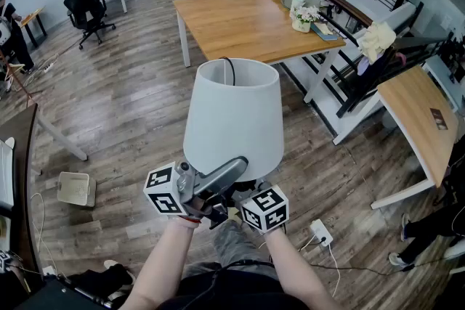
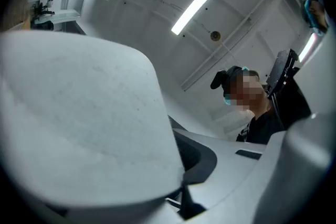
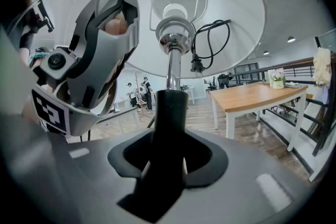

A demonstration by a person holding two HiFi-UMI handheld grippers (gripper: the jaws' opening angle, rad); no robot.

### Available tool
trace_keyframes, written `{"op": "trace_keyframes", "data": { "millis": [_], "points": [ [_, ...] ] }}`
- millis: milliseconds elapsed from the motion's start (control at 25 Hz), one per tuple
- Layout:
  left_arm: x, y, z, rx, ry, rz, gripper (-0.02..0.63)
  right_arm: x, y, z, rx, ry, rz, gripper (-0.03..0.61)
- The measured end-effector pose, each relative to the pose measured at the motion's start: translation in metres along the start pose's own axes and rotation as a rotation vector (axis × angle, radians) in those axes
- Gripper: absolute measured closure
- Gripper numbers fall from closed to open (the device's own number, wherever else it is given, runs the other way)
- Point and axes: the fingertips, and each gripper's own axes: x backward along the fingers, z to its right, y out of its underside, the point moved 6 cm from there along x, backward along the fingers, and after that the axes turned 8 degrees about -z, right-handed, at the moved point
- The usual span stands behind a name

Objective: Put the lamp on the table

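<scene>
Far left: an office chair [image 1: 89,7] on the wood floor. Near left: a white basket [image 1: 76,188] lying on the floor. Far centre: a wooden table [image 1: 240,25] on white legs, its near part bare, with a flower pot [image 1: 304,17] at its far right corner. Open floor lies between table and lamp. Right: a second table [image 1: 425,120]. A power strip [image 1: 320,232] lies on the floor at near right.

The lamp [image 1: 232,112], with a white shade, is upright in the air over the floor, well short of the table. Its cord [image 3: 210,42] is bundled up inside the shade.

Left gripper [image 1: 234,169]: at the shade's lower rim, jaws closed on that edge, the shade filling the left of its view.

Right gripper [image 3: 168,113]: directly under the shade, jaws clamped tight on the lamp's stem.
</scene>
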Motion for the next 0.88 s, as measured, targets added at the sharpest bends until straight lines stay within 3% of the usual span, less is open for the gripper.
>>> {"op": "trace_keyframes", "data": {
  "millis": [600, 880],
  "points": [
    [-0.037, -0.066, -0.144, -0.014, -0.013, 0.007, 0.601, -0.074, -0.065, 0.131, 0.009, -0.019, 0.0, 0.413],
    [-0.048, -0.08, -0.189, -0.019, -0.011, 0.029, 0.601, -0.093, -0.081, 0.175, 0.025, -0.019, -0.015, 0.413]
  ]
}}
